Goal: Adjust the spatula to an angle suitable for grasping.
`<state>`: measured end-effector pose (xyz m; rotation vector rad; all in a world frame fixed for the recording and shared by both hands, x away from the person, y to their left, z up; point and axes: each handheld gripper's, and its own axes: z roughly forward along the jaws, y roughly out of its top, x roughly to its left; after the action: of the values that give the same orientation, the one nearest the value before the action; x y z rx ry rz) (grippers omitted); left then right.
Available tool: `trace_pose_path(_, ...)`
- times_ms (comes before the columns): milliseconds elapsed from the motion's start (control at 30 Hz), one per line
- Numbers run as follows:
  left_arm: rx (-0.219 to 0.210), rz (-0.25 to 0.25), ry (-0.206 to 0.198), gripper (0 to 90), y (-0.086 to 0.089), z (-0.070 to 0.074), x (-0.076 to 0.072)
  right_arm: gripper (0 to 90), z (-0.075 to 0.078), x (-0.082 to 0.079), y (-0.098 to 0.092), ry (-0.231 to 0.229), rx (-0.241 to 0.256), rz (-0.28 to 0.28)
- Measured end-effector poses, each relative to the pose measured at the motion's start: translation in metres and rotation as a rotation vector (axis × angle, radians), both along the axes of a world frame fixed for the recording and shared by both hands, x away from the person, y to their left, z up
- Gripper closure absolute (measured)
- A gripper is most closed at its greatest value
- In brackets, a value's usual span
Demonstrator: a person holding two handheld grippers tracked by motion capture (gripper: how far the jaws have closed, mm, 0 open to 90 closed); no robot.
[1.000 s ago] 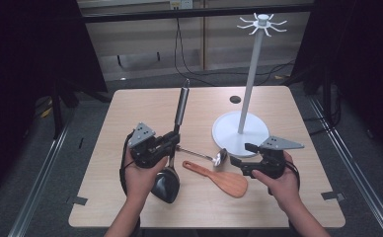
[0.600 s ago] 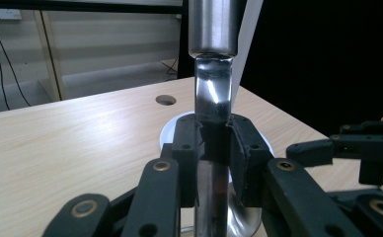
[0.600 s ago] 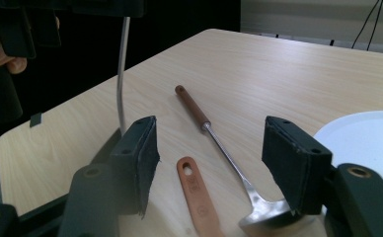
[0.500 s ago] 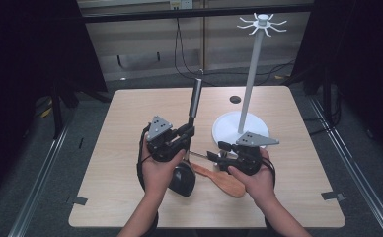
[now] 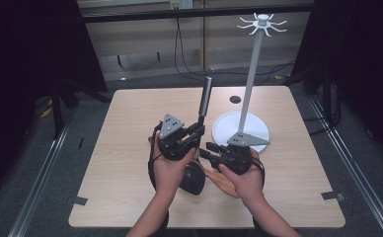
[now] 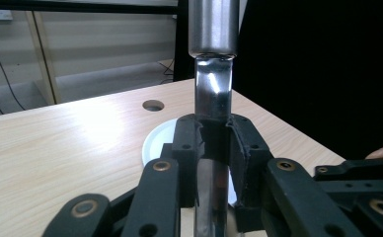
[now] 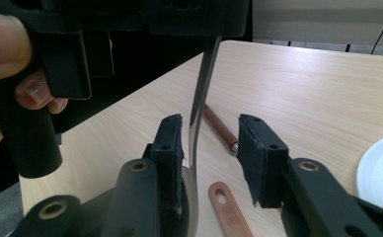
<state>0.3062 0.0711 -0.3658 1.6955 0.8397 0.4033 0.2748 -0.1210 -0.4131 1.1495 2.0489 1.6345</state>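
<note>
The left gripper's (image 5: 195, 129) fingers (image 6: 189, 148) are clamped on the flat steel shaft of a metal utensil (image 5: 205, 98), holding it nearly upright above the bench (image 5: 130, 148), its round handle pointing up. The right gripper's (image 7: 210, 148) fingers (image 7: 261, 158) stand apart around the same shaft lower down, which lies against one finger and clear of the other. A wooden spatula (image 7: 229, 212) lies on the bench under them, with the white stand base (image 5: 244, 129) just beyond.

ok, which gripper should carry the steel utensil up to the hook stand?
Probably left: the left gripper is shut on the steel utensil, held upright. The right gripper is open around its lower shaft.
</note>
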Motion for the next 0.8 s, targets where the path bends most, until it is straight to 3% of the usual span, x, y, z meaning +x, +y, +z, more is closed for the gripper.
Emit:
trace_pose_path(133,-0.009,0.002,0.000,75.4,-0.0034,0.0013,-0.0016,67.8,-0.0036,0.0021,0.0050,0.013,0.017,-0.012)
trace_pose_path(333,-0.015,-0.009,-0.004,75.3,-0.0057,0.0013,-0.0033,71.4,-0.0041,0.0033,0.0069,-0.010,0.046,-0.030)
trace_pose_path(467,-0.034,-0.016,0.001,75.4,-0.0067,0.0008,-0.0045,76.8,-0.0022,0.0045,0.0095,-0.012,0.047,-0.037)
trace_pose_path(500,-0.029,-0.015,0.005,75.3,-0.0068,0.0010,-0.0049,82.3,-0.0031,0.0055,0.0107,0.006,0.057,-0.044)
trace_pose_path(800,-0.083,-0.057,0.020,73.4,-0.0029,0.0018,-0.0029,88.8,-0.0035,0.0049,0.0067,0.011,0.079,-0.055)
